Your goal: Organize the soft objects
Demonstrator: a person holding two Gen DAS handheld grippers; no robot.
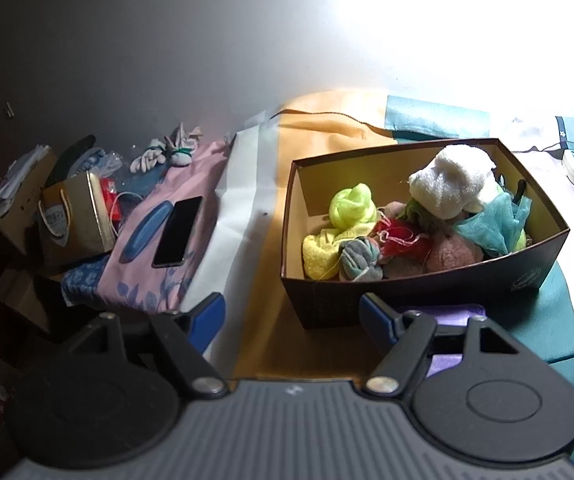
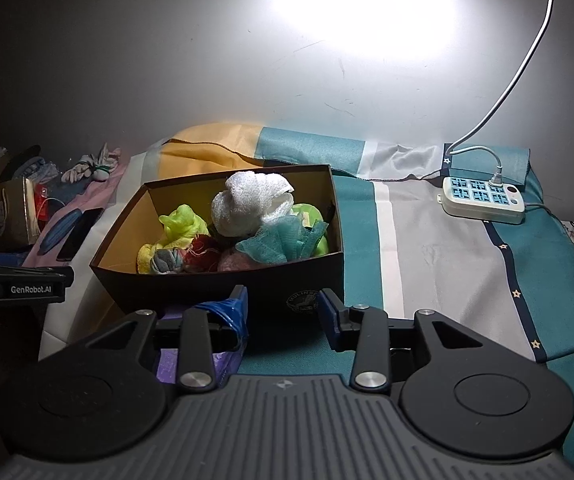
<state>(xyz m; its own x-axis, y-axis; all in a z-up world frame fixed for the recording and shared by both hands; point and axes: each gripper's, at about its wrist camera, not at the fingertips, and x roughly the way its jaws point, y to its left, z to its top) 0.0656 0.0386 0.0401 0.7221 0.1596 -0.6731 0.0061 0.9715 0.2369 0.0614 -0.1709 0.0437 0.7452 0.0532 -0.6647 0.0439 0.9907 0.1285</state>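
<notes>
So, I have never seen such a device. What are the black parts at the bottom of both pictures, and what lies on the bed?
Those black parts are two hand-held grasping tools; no robot arm is involved. Each carries a camera looking along its two blue-tipped fingers. One picture comes from the left tool, the other from the right tool. Both stand open and hold nothing. On the striped bedsheet stands a dark cardboard box filled with soft bundles, a white towel bundle on top. A phone lies left of the box, a power strip right of it.
</notes>
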